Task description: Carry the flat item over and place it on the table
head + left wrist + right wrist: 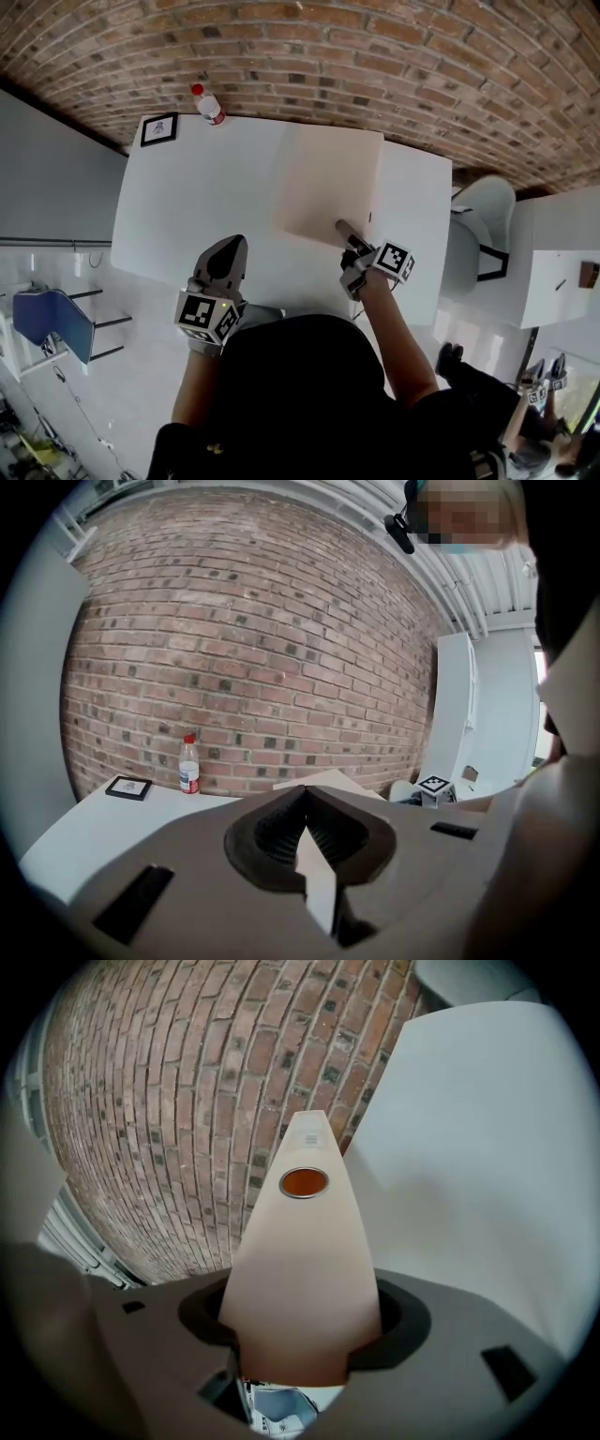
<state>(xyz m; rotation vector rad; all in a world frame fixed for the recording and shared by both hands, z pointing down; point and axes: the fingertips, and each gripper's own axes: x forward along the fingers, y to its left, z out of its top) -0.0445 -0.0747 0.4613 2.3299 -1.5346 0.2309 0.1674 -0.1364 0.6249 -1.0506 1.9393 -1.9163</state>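
Now the right gripper (348, 233) holds the near edge of the flat tan board (328, 178) over the white table's (187, 206) right half. It should go down flat and slow. The left gripper (228, 251) is closed, empty.

Bright, even indoor light; soft shadows; strong fisheye bending at edges, dark corners in the 2 gripper views.

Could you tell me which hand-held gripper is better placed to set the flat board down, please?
Right. The right hand-held gripper is clamped on the flat board's near edge, over the white table. The left hand-held gripper is shut, empty and apart from the board.
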